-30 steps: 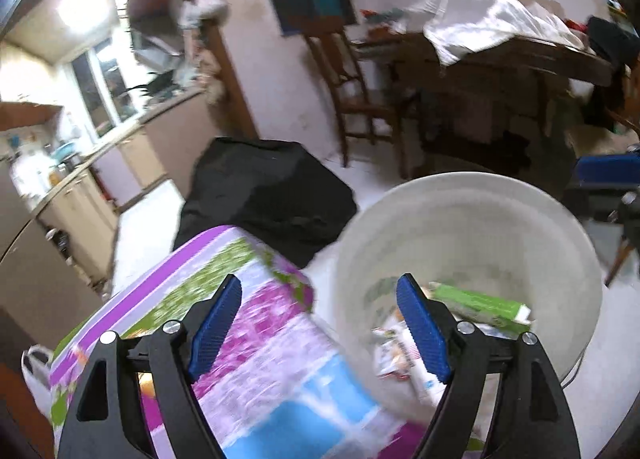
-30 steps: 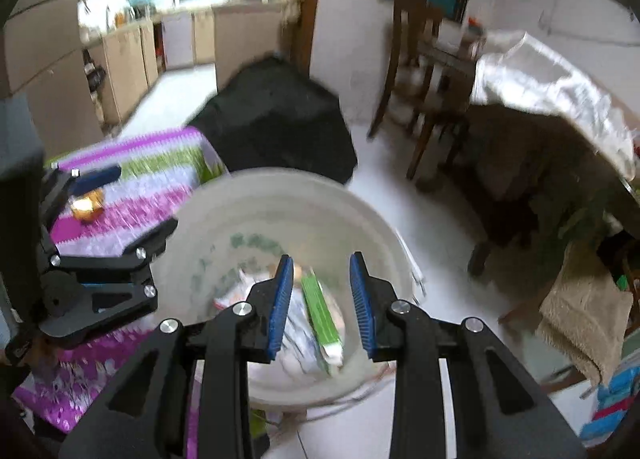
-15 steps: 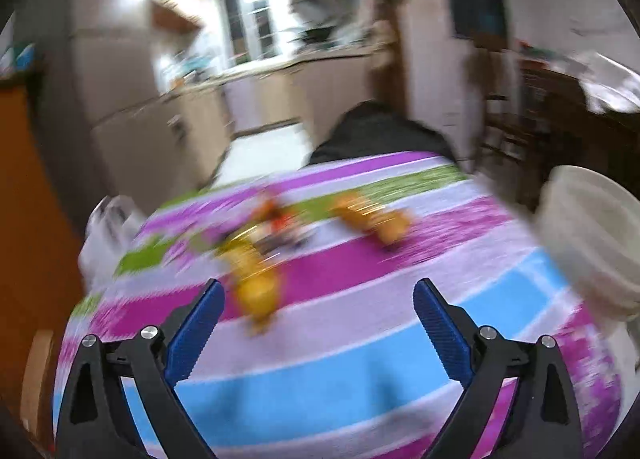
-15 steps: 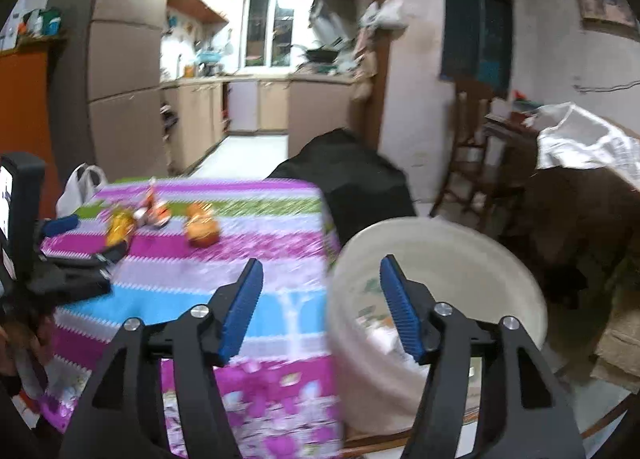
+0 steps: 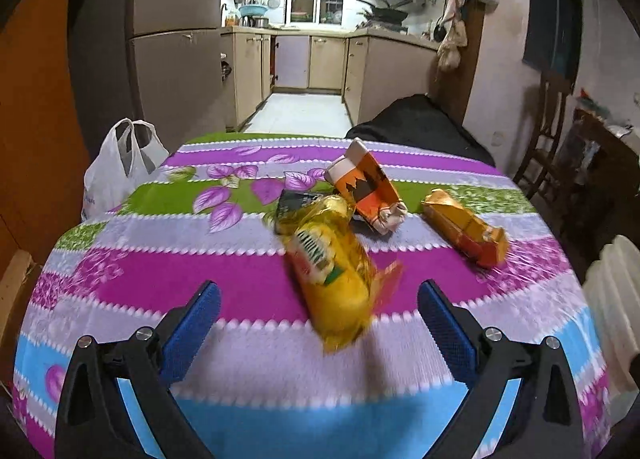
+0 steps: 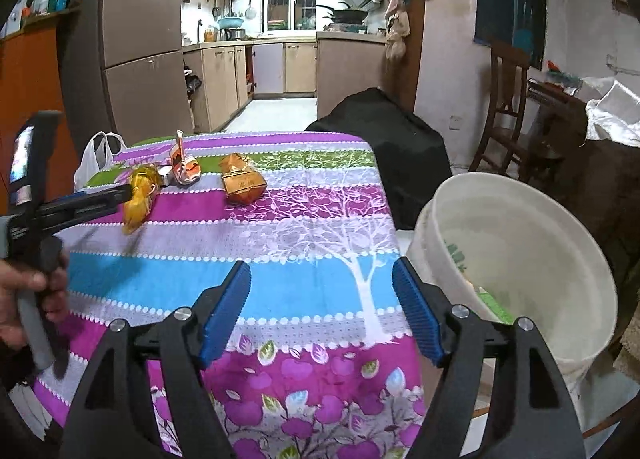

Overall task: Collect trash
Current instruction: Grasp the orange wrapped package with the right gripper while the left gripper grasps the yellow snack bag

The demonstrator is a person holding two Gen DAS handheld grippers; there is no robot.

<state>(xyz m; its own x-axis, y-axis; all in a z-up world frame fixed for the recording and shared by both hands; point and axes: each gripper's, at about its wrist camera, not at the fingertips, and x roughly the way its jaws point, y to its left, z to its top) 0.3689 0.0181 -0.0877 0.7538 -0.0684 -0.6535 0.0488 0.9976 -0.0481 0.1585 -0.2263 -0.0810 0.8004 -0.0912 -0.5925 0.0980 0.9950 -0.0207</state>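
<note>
A yellow plastic wrapper (image 5: 334, 267) lies on the striped tablecloth (image 5: 160, 279), just ahead of my open, empty left gripper (image 5: 316, 319). Behind it stand a crumpled orange-and-white carton (image 5: 366, 189), a dark packet (image 5: 298, 201) and an orange box (image 5: 464, 229). In the right wrist view the wrapper (image 6: 140, 195), carton (image 6: 182, 167) and box (image 6: 242, 181) sit at the table's far left. My right gripper (image 6: 322, 307) is open and empty over the table's near right corner, beside a white bucket (image 6: 520, 259) holding trash.
A white plastic bag (image 5: 120, 163) hangs at the table's far left. A black covered object (image 6: 384, 147) stands behind the table. Wooden chairs (image 6: 504, 107) and a cluttered table are at the right. The kitchen lies beyond.
Both grippers swung left from over the bucket to the table. The left gripper has closed in on the yellow wrapper. The right gripper's jaws opened wider.
</note>
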